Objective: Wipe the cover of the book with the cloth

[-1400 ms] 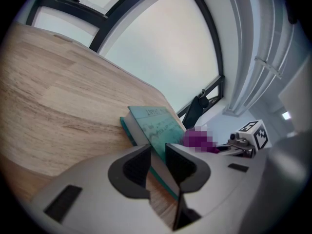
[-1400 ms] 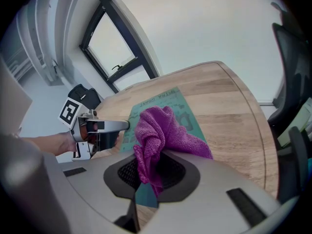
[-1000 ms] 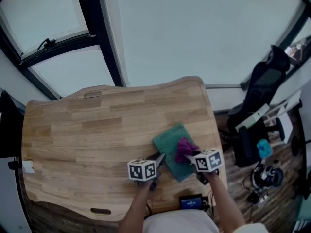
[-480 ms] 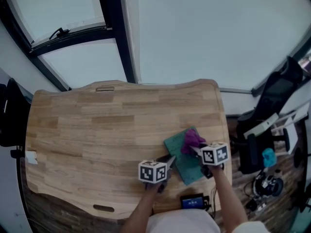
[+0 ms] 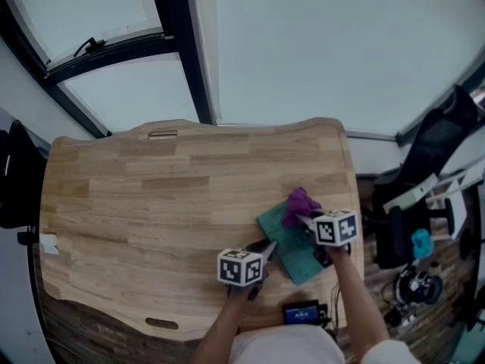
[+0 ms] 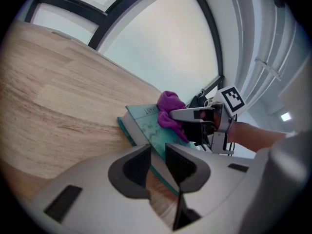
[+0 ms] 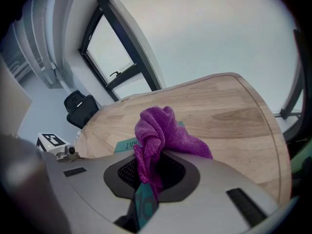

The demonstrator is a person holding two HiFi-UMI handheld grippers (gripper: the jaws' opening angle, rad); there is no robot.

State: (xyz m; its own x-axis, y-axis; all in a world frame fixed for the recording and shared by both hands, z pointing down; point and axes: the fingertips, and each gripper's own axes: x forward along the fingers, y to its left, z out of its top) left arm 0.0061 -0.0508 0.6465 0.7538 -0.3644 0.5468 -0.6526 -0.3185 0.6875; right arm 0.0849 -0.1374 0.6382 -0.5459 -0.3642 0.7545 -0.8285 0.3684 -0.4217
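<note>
Left gripper (image 5: 264,249): jaws parted, grasping nothing, tips at near-left corner of book (image 5: 294,255). Book: thin, teal cover with pale lettering, flat and askew on wooden table (image 5: 151,203), near its right front edge. Right gripper (image 5: 305,220): clenched on bunched purple cloth (image 5: 298,202), pressed to cover's far end.

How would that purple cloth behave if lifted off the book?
Probably floppy: the cloth bunches in soft folds and droops over the right gripper pinching it. Likely light, since a small pinch holds it up. Its fuzzy weave would probably drag rather than slide on the book.
</note>
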